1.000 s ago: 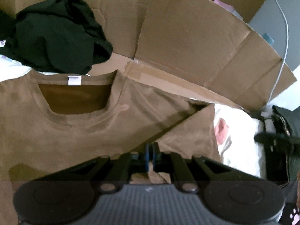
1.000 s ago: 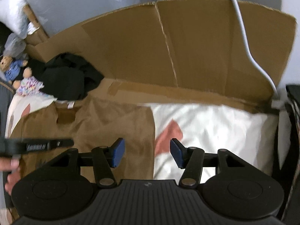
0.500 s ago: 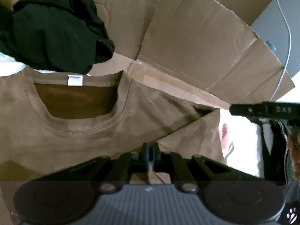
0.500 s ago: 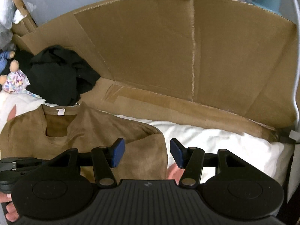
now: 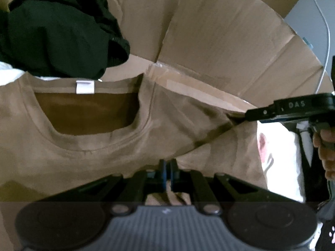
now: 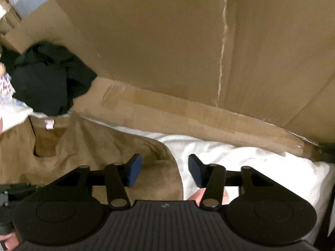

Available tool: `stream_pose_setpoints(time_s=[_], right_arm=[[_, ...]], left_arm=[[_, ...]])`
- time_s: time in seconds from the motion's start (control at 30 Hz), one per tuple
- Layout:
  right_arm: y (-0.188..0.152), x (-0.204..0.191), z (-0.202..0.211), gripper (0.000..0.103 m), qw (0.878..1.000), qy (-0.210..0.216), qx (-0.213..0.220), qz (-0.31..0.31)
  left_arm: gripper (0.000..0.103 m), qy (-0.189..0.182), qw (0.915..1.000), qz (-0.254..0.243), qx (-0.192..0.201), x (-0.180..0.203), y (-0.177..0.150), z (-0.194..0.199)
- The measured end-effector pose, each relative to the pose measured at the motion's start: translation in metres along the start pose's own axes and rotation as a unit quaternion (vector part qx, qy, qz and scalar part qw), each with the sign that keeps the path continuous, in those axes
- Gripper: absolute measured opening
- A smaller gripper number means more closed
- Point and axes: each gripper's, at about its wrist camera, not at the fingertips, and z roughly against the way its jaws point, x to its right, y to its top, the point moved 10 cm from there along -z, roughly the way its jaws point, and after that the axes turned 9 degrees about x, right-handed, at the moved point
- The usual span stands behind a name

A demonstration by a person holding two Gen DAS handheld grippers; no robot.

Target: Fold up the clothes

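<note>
One sleeve of brown T-shirt (image 5: 88, 159) folded inward, pinched by left gripper (image 5: 167, 172); right gripper (image 6: 164, 170) wide, empty; remaining folds outstanding.

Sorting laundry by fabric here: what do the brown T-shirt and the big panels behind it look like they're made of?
The brown T-shirt looks like soft knit cotton or a cotton blend, matte: it drapes in soft creases, with a ribbed neckline and a sewn white label; the exact fibre can't be told. The panels are corrugated cardboard, matte brown, with fold seams and shiny tape strips.
</note>
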Motion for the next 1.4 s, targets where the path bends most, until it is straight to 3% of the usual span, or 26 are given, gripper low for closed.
stream_pose_setpoints(time_s=[0.13, 0.2, 0.27, 0.4, 0.57, 0.7, 0.93, 1.2, 1.4], right_arm=[[0.0, 0.013, -0.006, 0.033, 1.0, -0.028, 0.007, 0.008], [0.002, 0.023, -0.008, 0.02, 0.999, -0.048, 0.019, 0.009], [0.004, 0.035, -0.008, 0.019, 0.997, -0.065, 0.038, 0.006], [-0.006, 0.04, 0.009, 0.022, 0.997, -0.036, 0.062, -0.006], [-0.026, 0.042, 0.034, 0.039, 0.997, 0.012, 0.078, -0.021], [-0.061, 0.039, 0.056, 0.049, 0.997, 0.031, 0.067, 0.015], [-0.105, 0.036, 0.085, 0.049, 0.996, 0.045, 0.05, 0.056], [-0.151, 0.008, 0.105, 0.049, 0.993, 0.055, 0.035, 0.102], [-0.168, -0.006, 0.11, 0.049, 0.988, 0.041, 0.049, 0.144]], left_arm=[[0.003, 0.005, 0.9999, -0.003, 0.01, -0.006, 0.001, -0.003], [0.003, 0.018, 0.9997, -0.006, 0.017, -0.01, 0.004, -0.004], [0.003, 0.019, 0.9996, -0.002, 0.019, -0.011, 0.004, -0.006], [0.01, 0.009, 0.9997, 0.02, 0.008, -0.012, 0.002, -0.009], [0.023, 0.025, 0.9994, 0.024, 0.006, -0.012, 0.0, -0.003], [0.03, 0.039, 0.9992, 0.002, 0.007, -0.005, -0.001, 0.016], [0.037, 0.05, 0.9987, -0.002, -0.013, 0.006, -0.017, 0.044], [0.037, 0.048, 0.9974, -0.027, -0.046, 0.031, -0.046, 0.064], [0.035, 0.046, 0.9965, -0.032, -0.062, 0.037, -0.064, 0.069]])
